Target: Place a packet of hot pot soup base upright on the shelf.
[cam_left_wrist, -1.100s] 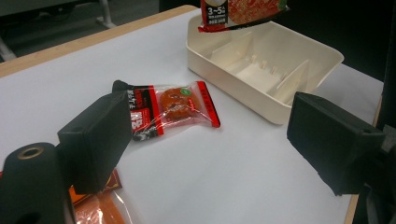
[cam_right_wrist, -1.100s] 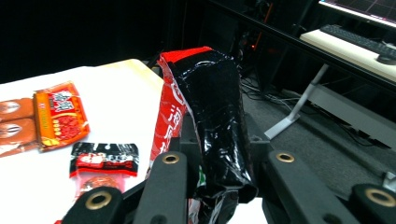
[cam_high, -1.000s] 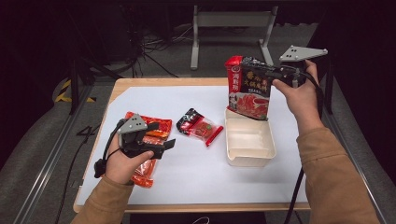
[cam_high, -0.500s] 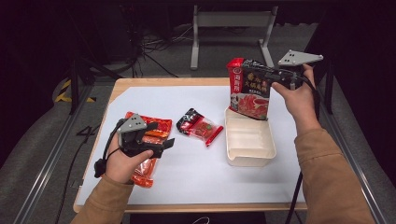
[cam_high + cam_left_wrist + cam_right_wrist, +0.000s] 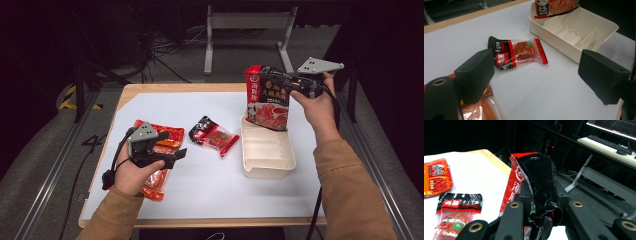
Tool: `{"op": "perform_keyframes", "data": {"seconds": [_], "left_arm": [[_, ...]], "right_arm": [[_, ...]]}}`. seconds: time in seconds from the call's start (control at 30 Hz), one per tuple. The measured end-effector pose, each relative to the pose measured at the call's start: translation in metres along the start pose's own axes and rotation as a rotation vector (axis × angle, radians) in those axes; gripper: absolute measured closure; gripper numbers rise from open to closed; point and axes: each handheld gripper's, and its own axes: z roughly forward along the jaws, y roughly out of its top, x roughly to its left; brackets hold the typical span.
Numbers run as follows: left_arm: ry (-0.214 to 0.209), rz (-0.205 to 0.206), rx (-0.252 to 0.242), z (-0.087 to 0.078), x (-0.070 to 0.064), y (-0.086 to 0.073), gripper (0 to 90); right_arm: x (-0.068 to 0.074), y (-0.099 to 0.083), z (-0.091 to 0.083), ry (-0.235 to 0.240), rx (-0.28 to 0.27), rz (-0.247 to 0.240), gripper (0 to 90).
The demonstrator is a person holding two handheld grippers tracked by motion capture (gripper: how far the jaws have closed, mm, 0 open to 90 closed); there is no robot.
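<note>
Hotpot-base pouch (image 5: 267,97), the tall red and black one, hangs upright from the right gripper (image 5: 295,85), whose jaws are clamped on its upper edge; in the right gripper view the black foil (image 5: 537,185) bulges up between the two jaws. Its bottom edge dips inside the far end of the cream divided tray (image 5: 267,167), seemingly just touching or just above the tray floor; which of the two I cannot tell.

The step in hand, as I judge it, is placing this pouch into the tray. The next move calls for lowering and tilting the pouch so it lies flat across the compartments, then opening the jaws only once the tray bears its weight, or it may tip over the wall.

The left gripper (image 5: 172,152) hovers low over the flat orange sauce packet (image 5: 155,180) near the table's (image 5: 210,195) left edge, jaws spread wide and holding nothing, as the left gripper view shows. The small clear seasoning packet (image 5: 215,136) lies between the orange packet and the tray, apart from both.

Compared with half a second ago, the pouch sits slightly lower into the tray; the left hand and both loose packets have not moved.
</note>
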Motion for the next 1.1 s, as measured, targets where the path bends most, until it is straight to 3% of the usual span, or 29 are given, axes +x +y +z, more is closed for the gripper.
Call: {"op": "perform_keyframes", "data": {"seconds": [0.4, 0.57, 0.9, 1.07, 1.1], "left_arm": [[0.005, -0.003, 0.003, 0.001, 0.002, -0.001, 14.7], [0.007, -0.008, 0.004, 0.002, 0.002, -0.002, 14.7], [0.004, -0.02, 0.008, 0.002, 0.003, -0.003, 14.7], [0.007, -0.015, 0.007, 0.001, 0.003, -0.003, 14.7], [0.008, -0.014, 0.005, 0.0, 0.003, -0.003, 14.7]], "right_arm": [[0.009, -0.002, 0.009, 0.048, -0.005, -0.061, 73.7], [0.013, 0.002, 0.013, 0.047, -0.013, -0.104, 74.8], [0.012, 0.004, 0.022, 0.063, -0.039, -0.116, 74.2], [0.012, -0.003, 0.025, 0.1, -0.048, -0.09, 73.2], [0.013, -0.007, 0.026, 0.131, -0.047, -0.079, 71.4]]}}
